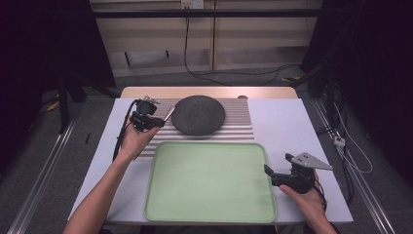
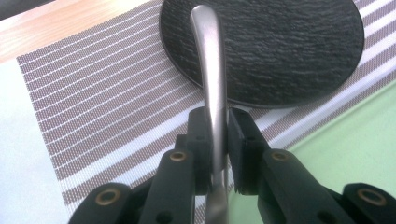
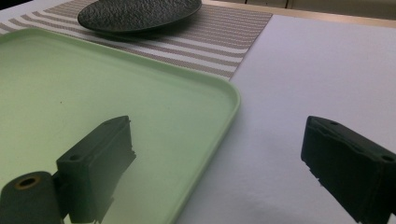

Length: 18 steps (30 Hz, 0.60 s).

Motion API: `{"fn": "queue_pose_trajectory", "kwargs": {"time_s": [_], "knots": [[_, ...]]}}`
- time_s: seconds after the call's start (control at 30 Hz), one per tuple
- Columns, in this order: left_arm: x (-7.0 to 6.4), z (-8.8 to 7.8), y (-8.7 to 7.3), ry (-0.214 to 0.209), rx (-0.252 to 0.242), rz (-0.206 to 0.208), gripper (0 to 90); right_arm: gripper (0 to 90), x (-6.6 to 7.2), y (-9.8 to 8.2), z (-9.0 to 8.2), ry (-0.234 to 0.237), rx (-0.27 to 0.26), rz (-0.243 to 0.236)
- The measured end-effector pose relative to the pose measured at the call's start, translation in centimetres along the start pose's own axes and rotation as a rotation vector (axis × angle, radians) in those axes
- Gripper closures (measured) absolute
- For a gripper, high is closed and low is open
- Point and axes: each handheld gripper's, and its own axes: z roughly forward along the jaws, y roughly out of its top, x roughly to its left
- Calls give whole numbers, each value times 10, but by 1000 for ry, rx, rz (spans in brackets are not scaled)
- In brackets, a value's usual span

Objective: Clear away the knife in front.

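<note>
Here, left gripper [image 2: 218, 140] clamps utensil handle [image 2: 211, 60] beside plate [image 2: 289, 42].

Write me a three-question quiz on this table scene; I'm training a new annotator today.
1. True or false: the left tongs are shut on a metal utensil handle.
2. What lies under the dark round plate? A) green tray B) striped placemat C) bare wood
3. Fill in: the right tongs are ____, one jaw over the green tray.

Key: 1 true; 2 B, the striped placemat; 3 open.
</note>
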Motion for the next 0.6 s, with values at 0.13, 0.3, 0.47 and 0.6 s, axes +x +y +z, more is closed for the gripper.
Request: {"fn": "queue_pose_trajectory", "kwargs": {"time_s": [0.13,0.3,0.47,0.6], "knots": [[-8,-4,-5,-7,4,21,797,87,0,0,1,0,1,-1],[-18,-8,-8,-13,15,39,797,87,0,0,1,-1,3,-2],[-27,-11,-12,-25,26,52,797,87,1,0,1,0,4,-2],[-37,-15,-15,-36,25,59,797,87,1,0,1,0,4,-5]]}}
